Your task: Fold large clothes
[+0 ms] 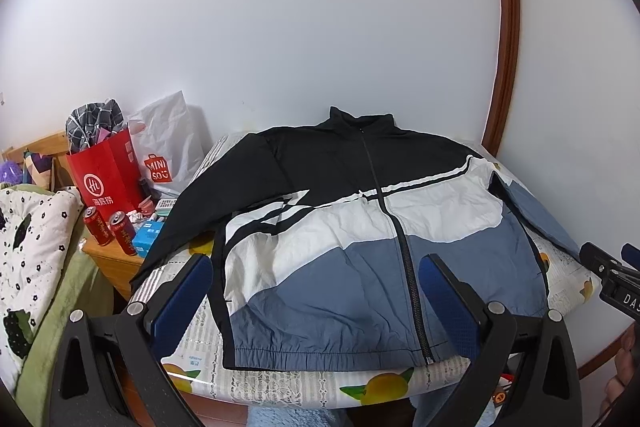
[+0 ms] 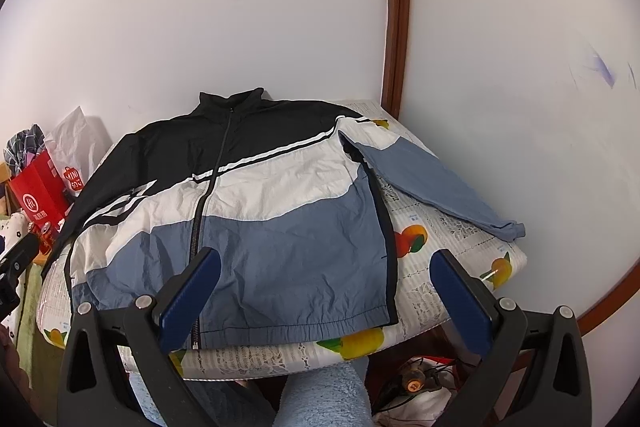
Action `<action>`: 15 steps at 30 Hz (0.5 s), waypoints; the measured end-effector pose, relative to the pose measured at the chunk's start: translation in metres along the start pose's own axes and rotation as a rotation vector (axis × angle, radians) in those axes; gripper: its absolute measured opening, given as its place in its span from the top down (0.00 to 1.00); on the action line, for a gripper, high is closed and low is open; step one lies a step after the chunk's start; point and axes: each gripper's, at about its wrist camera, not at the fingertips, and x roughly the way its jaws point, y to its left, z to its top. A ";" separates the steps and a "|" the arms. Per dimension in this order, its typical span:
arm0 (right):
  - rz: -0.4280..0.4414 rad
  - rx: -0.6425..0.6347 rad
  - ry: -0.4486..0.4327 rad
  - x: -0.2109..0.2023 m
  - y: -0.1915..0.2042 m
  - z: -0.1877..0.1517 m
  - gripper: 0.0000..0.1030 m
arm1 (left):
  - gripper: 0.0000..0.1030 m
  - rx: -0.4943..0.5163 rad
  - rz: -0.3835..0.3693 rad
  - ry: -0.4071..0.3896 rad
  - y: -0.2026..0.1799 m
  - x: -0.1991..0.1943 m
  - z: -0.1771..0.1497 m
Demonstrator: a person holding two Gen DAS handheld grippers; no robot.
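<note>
A zipped jacket point(image 1: 340, 227) in black, white and blue lies flat, front up, on a small table point(image 1: 280, 383) covered with a fruit-print cloth; the collar points to the wall. Its black sleeve point(image 1: 176, 227) hangs off the left edge. Its blue sleeve point(image 2: 440, 183) lies spread out to the right on the cloth. My left gripper point(image 1: 316, 267) hovers open above the hem, holding nothing. My right gripper point(image 2: 328, 263) is open too, over the jacket's point(image 2: 256, 219) lower right part. The right gripper's tip point(image 1: 612, 267) shows at the right edge of the left wrist view.
A wooden side table point(image 1: 116, 259) left of the jacket holds two red cans point(image 1: 108, 231), a red paper bag point(image 1: 108, 175) and a white shopping bag point(image 1: 168, 151). A floral quilt point(image 1: 32, 239) lies further left. White walls and a brown door frame point(image 2: 396, 7) stand behind.
</note>
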 end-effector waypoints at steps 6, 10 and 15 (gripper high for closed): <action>0.002 0.001 -0.004 -0.001 0.000 0.001 0.00 | 0.00 -0.005 -0.001 -0.003 0.000 -0.002 0.005; 0.003 0.000 -0.006 -0.001 0.000 0.001 0.00 | 0.00 -0.004 -0.002 -0.003 0.001 -0.003 0.004; 0.004 0.001 -0.006 -0.001 0.000 0.001 0.00 | 0.00 -0.004 -0.001 -0.004 0.001 -0.003 0.004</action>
